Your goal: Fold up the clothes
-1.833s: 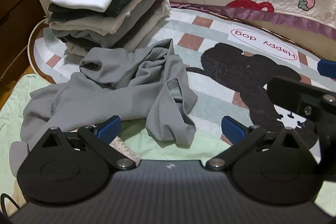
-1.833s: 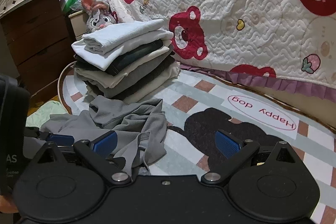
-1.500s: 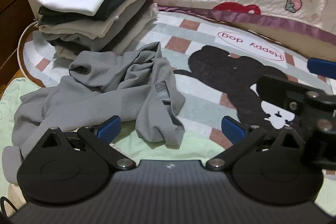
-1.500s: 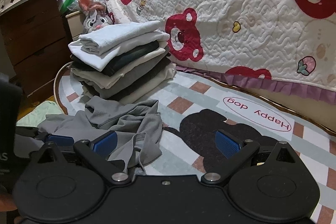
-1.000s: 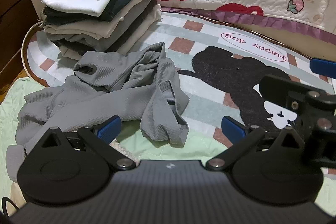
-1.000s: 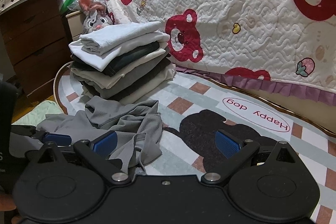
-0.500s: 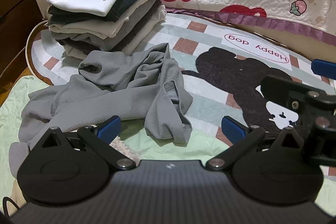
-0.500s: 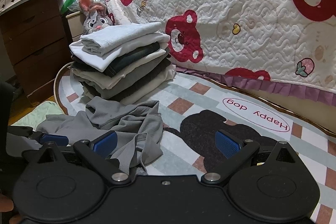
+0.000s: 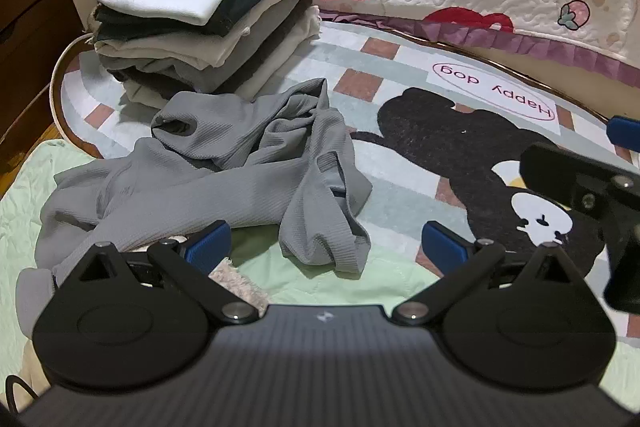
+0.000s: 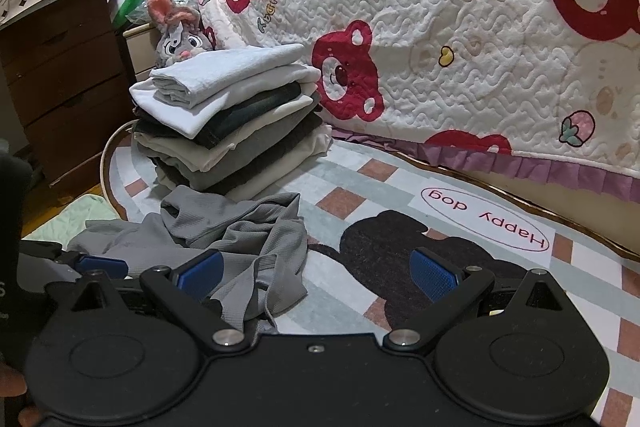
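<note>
Setting: a bedroom floor with a cartoon dog rug [image 9: 460,131] laid beside a bed draped in a bear-print quilt [image 10: 460,39].
Left gripper [image 9: 326,247]: jaws apart and empty, low over the near edge of the grey garment [image 9: 240,171].
Right gripper [image 10: 316,269]: jaws apart and empty, the garment at its left side.
Grey garment: crumpled in a heap, partly on the rug and partly on a pale green mat [image 9: 24,187], its longer run stretching from the rug back toward the left gripper.
Nearer hand: the left, by appearance.
Folded stack [image 10: 228,123]: several garments piled just beyond the grey garment, on the rug.
Containers: none in view.
Plush toy [image 10: 178,35]: behind the stack.
Dresser [image 10: 60,83]: dark wood, beyond the stack.
</note>
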